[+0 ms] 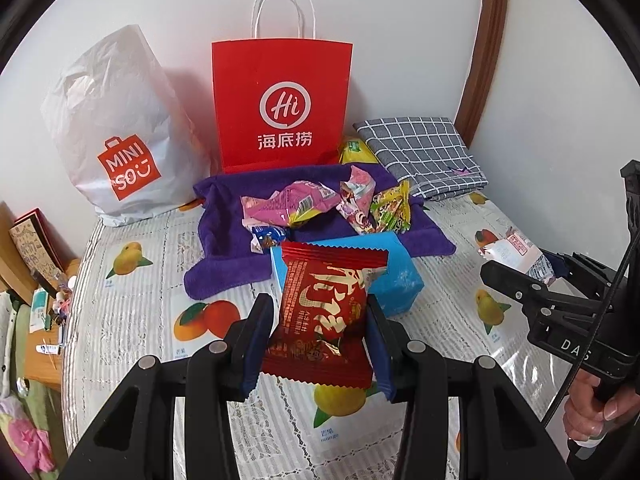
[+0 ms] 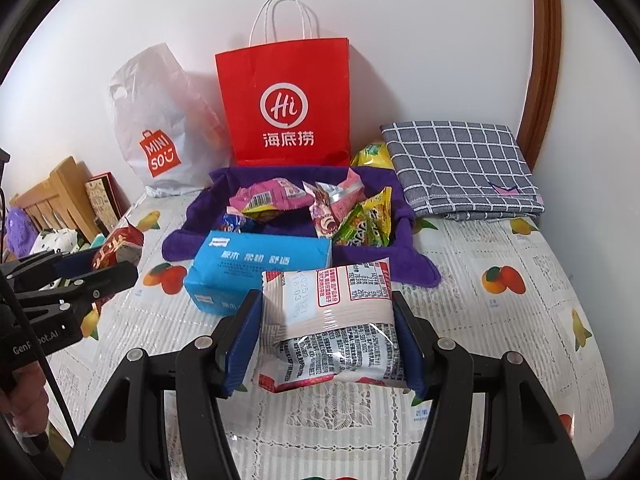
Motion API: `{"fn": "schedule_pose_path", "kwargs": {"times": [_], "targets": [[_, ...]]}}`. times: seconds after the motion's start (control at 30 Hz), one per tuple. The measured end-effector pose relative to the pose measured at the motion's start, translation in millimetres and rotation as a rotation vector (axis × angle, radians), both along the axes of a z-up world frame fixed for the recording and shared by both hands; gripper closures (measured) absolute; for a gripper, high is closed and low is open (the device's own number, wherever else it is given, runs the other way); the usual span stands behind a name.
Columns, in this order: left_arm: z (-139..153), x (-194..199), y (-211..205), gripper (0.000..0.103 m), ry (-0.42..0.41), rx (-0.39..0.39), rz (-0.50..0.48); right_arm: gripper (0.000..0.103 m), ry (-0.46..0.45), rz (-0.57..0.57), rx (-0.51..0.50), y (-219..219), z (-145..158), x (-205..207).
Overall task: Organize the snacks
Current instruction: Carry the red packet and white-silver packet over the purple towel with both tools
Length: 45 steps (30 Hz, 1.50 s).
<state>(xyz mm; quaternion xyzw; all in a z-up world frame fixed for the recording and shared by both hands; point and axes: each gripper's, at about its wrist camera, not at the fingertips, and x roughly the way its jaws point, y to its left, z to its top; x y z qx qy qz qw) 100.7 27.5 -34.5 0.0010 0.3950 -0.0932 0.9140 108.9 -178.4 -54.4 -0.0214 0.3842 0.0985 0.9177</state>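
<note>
My left gripper [image 1: 320, 312] is shut on a red snack packet [image 1: 326, 312] with gold lettering, held above the table in front of a blue tissue pack [image 1: 396, 272]. My right gripper [image 2: 330, 312] is shut on a white snack packet [image 2: 332, 328] with red trim and printed text, held just in front of the same tissue pack [image 2: 256, 268]. Behind lies a purple towel [image 2: 384, 256] bearing several loose snacks: a pink packet [image 2: 268, 198], a pink-silver packet [image 2: 336, 192], and green-yellow packets [image 2: 368, 224]. Each gripper shows in the other's view: the right one [image 1: 516, 268], the left one [image 2: 116, 256].
A red Haidilao paper bag [image 2: 286, 104] and a white Miniso plastic bag [image 2: 160, 128] stand against the wall. A folded grey checked cloth [image 2: 460, 168] lies at the back right, a yellow packet [image 2: 372, 156] beside it. The fruit-print tablecloth [image 2: 500, 320] covers the table. Clutter sits off the left edge.
</note>
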Motion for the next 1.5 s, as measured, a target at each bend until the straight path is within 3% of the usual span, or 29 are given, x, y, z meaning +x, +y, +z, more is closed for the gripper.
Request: {"fn": "schedule_pose_path", "kwargs": {"times": [0.67,1.5], "targets": [[19,12,7,0.060,-0.015,-0.014,0.028,0.042,-0.044,0.001,0.035,4,24,18],[16,72,14,0.060,0.021,-0.013,0.031,0.042,-0.046,-0.003,0.072,5,27,78]]}}
